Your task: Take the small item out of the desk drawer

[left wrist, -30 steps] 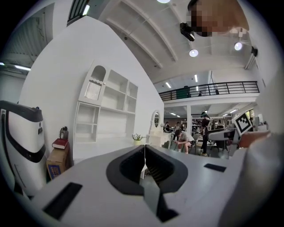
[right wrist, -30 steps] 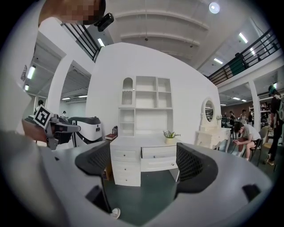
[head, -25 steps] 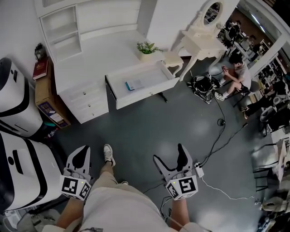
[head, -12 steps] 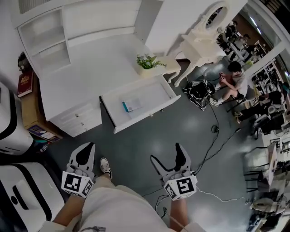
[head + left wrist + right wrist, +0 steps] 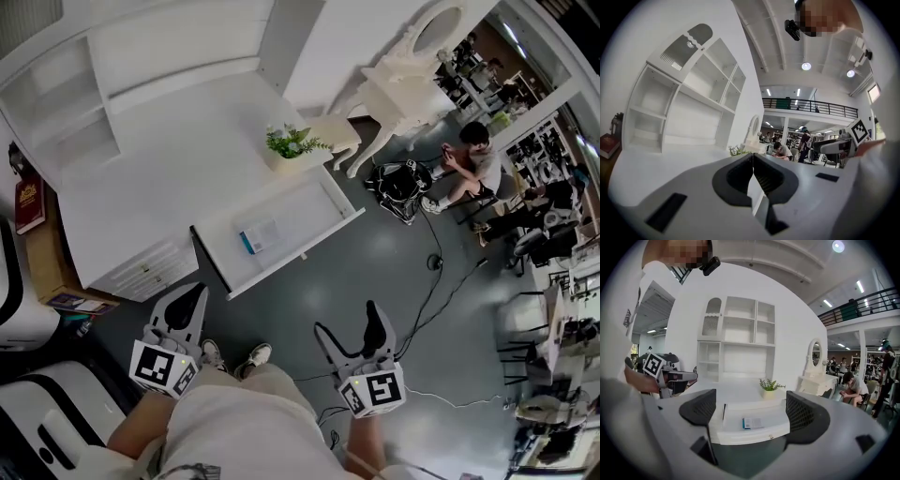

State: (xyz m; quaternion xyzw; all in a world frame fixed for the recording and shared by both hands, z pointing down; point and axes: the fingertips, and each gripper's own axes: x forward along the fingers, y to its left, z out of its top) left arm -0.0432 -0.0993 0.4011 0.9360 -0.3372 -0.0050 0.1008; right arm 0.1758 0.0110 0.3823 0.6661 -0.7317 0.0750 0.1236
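The small item [image 5: 255, 236], a flat white piece with a blue edge, lies on the bottom of the desk drawer [image 5: 292, 262], a little left of the middle, and nothing touches it. The drawer is already pulled out to the full, so the opening step looks done; I judge that the approach, the grasp and the lifting out are all yet to do. Apart from this item the drawer seems to hold nothing else. The right gripper [image 5: 347, 323] is held low in front of the person, well apart from the drawer, with its jaws spread wide and nothing between the pads; in the right gripper view the drawer and the item [image 5: 752, 423] show far behind the gap. The left gripper [image 5: 187, 298] is also away from the desk [image 5: 178, 169], its jaws pressed together on nothing. On the desk top a small potted plant [image 5: 289, 142] stands just behind the drawer. The shelf compartments [image 5: 66, 112] at the back of the desk look empty.
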